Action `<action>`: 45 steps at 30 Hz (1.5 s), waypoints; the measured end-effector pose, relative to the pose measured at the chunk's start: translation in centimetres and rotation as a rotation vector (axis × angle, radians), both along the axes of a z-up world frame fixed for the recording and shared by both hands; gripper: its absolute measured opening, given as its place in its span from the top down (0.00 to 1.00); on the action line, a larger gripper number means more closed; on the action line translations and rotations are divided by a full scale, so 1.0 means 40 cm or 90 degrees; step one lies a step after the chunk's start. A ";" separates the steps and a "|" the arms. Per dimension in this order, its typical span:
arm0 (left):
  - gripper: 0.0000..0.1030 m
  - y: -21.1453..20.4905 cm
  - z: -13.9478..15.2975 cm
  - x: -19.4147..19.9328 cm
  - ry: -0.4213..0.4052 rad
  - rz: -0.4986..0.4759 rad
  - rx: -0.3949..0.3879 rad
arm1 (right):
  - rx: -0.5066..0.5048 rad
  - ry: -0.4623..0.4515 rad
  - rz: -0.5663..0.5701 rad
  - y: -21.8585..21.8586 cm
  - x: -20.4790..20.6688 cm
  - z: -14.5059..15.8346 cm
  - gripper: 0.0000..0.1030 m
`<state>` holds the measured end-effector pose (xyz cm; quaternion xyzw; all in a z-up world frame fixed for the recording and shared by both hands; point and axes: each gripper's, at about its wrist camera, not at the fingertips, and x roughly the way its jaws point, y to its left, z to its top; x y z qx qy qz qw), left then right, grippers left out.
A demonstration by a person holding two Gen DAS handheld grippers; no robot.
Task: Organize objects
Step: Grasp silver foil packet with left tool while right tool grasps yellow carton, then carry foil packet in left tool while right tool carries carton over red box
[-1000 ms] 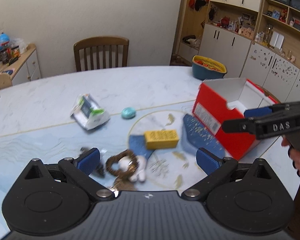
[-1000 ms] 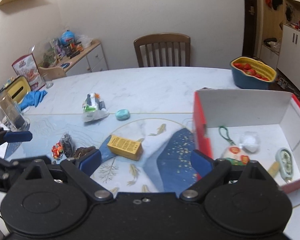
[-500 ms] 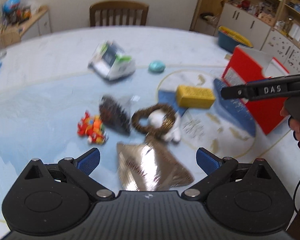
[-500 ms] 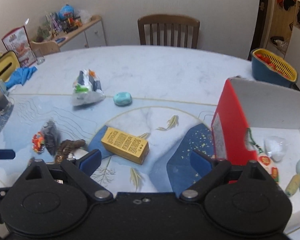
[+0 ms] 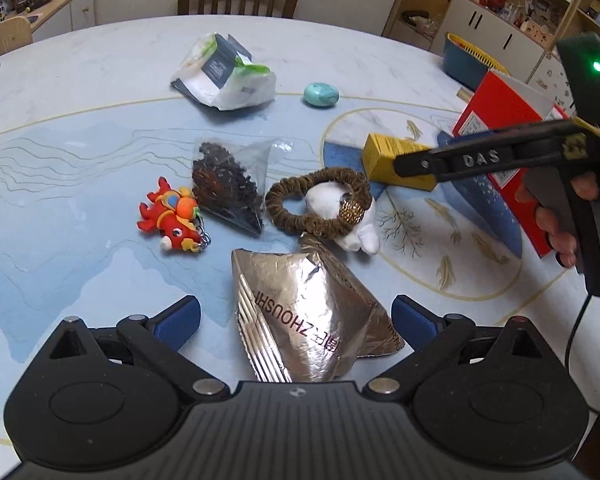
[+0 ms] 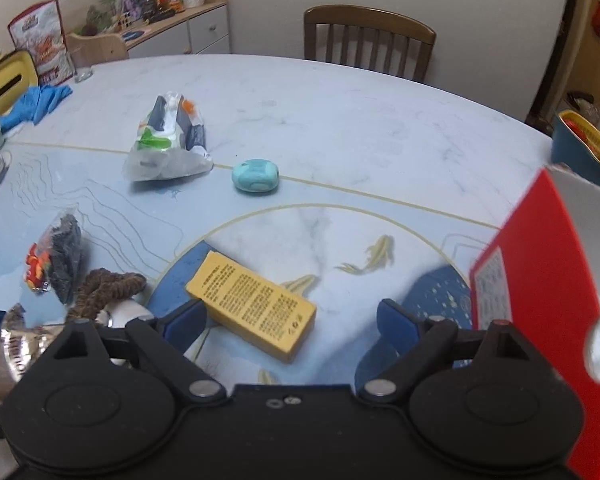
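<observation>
While closing, right gripper fingers straddle the yellow box.

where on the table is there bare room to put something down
Bare: the white marble table beyond the teal oval soap, toward the wooden chair; also between the yellow rectangular box and red cardboard box. Crowded: around the silver foil packet and brown scrunchie.

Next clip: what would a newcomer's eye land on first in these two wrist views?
Probably the crumpled silver foil packet, lying between the left claw's open jaws. Next, the flat yellow cardboard box at the middle of the table, with the right claw over it, jaws closing but not yet touching it. The big red cardboard box stands open at the table's right edge.
</observation>
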<state>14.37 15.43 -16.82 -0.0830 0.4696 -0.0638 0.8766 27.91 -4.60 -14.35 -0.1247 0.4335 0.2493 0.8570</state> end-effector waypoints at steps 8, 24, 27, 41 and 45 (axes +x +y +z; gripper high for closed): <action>0.17 -0.023 0.001 0.002 -0.015 -0.031 0.022 | -0.015 0.002 0.035 0.047 0.011 -0.026 0.26; 0.48 -0.027 0.012 -0.001 -0.023 -0.034 0.006 | -0.017 -0.010 0.026 0.056 -0.039 -0.019 0.72; 0.49 -0.028 0.018 -0.001 -0.021 -0.034 0.001 | -0.023 -0.010 0.009 0.050 -0.057 -0.014 0.72; 0.51 -0.060 0.076 -0.032 -0.029 -0.029 0.006 | 0.030 0.001 -0.021 -0.065 -0.199 0.103 0.72; 0.51 -0.075 0.131 -0.033 -0.057 -0.028 -0.016 | 0.040 -0.012 -0.023 -0.099 -0.227 0.153 0.72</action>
